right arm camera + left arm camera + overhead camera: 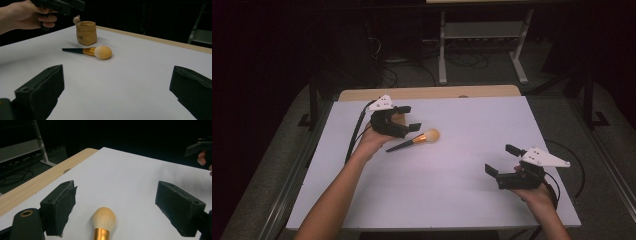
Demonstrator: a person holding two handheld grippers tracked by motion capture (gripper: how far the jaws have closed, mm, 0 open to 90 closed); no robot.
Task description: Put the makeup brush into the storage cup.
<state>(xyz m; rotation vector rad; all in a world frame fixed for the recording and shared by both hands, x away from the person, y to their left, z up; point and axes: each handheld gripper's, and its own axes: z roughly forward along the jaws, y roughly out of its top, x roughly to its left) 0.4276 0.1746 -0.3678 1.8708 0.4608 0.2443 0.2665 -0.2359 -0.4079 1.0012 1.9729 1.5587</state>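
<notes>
**Left gripper lines up on the makeup brush**

While the right gripper (503, 165) waits apart near the front right of the table (472, 200), the left gripper (408, 118) hangs just above the makeup brush (414, 140), and that seems to be the work in hand. The brush lies flat on the white tabletop, left of centre, its black handle pointing toward the person's side and its round, pale head toward the far right. From the left gripper view the brush head (104, 218) and gold collar sit between the two black pads, touching neither; the jaws stand wide apart with nothing held. Straddling the brush this way looks deliberate: with a pad on either side, a short drop and a squeeze would catch the collar or handle, the firm parts, instead of the soft bristles.

Just behind the brush, partly hidden under the left hand (374, 140) in the high view, stands a small tan pouch (86, 33) with a little bear figure at its rim. It is upright and its mouth is open, which suggests it may be meant as the brush's holder.

The right gripper's jaws are also spread, empty, aimed across the table at brush and pouch, probably kept clear until needed, perhaps to steady the pouch.
</notes>
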